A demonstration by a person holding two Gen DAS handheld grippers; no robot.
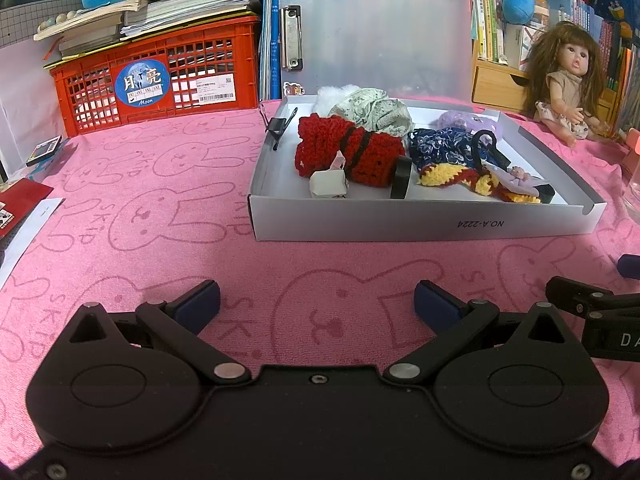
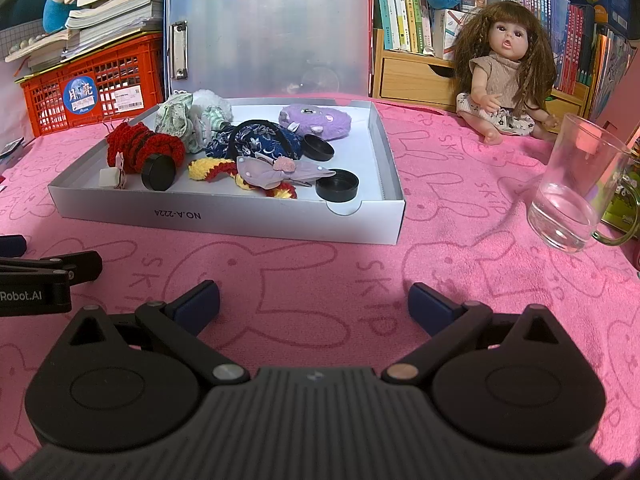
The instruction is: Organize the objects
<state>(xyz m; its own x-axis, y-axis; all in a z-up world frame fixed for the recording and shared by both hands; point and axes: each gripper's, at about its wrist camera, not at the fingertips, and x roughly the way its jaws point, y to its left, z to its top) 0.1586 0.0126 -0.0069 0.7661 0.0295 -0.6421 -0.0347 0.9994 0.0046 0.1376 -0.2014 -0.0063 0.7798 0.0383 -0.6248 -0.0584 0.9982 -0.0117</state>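
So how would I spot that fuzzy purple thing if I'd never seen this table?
Find the shallow white box on the pink rabbit-print cloth. Look in its far right corner, nearest the doll. The purple plush toy lies there, the only fluffy lilac item, beside a black round lid.

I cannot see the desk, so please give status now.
Left gripper and right gripper: jaws open, empty, over pink cloth. White tray full of hair accessories. Path clear; glass mug at right.

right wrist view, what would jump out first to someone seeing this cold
The white shallow box in the middle of the pink bunny-print cloth, heaped with scrunchies and hair accessories like the red crocheted one and a purple fuzzy one. Next, the long-haired doll sitting back right and the empty glass mug near the right edge.
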